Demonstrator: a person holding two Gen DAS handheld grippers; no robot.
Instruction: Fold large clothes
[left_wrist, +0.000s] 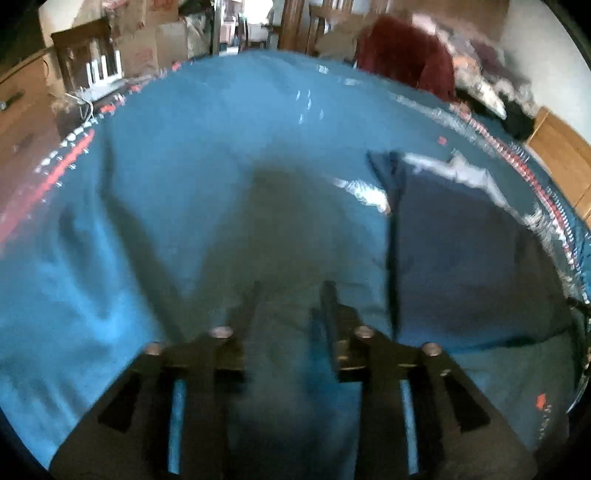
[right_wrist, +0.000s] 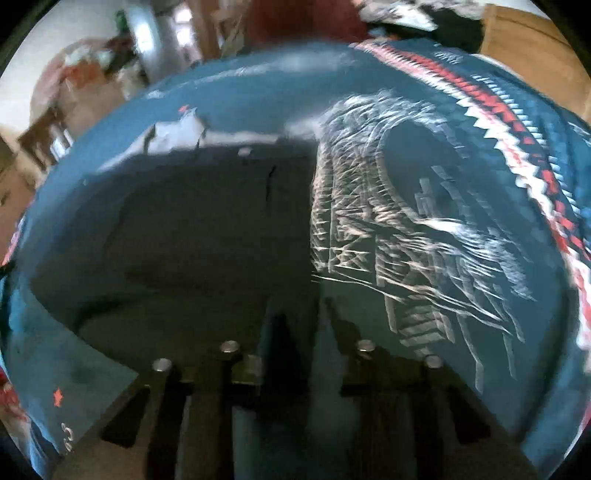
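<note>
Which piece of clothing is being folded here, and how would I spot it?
A big blue cloth with a red and white zigzag border covers the surface. On it lies a dark navy garment, much darker than the cloth. Its white sketchy print sets it apart from the red garment heaped behind.

Left tool fingers parted; right tool fingers parted.
</note>
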